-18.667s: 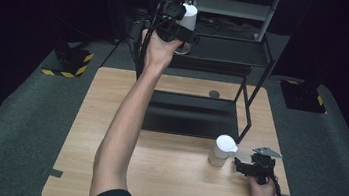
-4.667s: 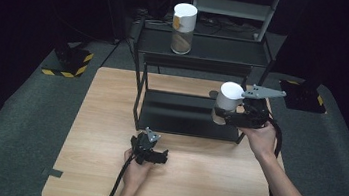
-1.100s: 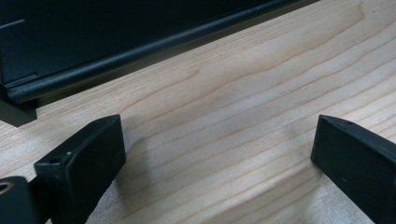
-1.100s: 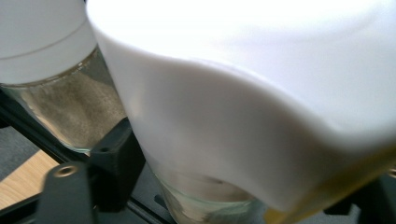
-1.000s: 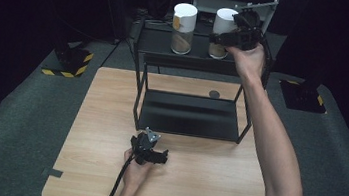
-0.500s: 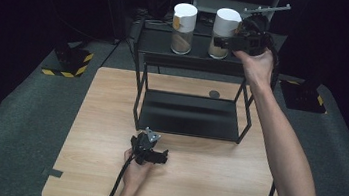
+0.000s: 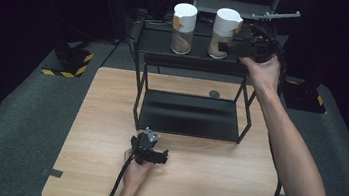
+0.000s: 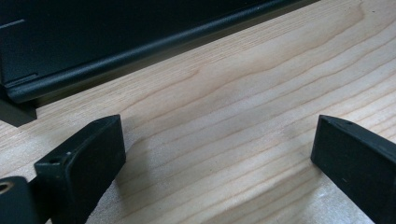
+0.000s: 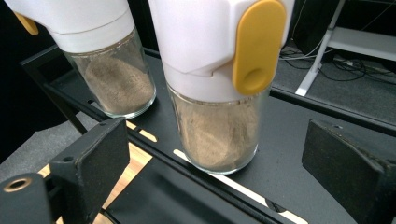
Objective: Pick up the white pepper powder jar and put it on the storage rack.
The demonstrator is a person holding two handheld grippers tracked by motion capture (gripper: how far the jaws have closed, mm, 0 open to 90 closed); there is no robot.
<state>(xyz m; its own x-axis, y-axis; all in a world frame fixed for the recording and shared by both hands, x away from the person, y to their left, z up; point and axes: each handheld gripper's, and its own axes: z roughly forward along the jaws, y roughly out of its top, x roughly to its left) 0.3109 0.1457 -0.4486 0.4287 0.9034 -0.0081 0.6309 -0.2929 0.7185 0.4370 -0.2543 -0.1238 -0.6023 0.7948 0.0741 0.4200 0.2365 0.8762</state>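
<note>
Right gripper (image 9: 215,154), jaws wide, faces the upright spice jar (image 9: 217,93) standing just ahead on the rack's top shelf (image 7: 192,60)

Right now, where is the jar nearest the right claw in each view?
High view: the right jar stands on the rack's top shelf, upper centre, just left of the right claw.
Right gripper view: the right jar is in the centre, between the open jaws.
Left gripper view: not in it.
Shared landmark: the second jar beside it.
</note>
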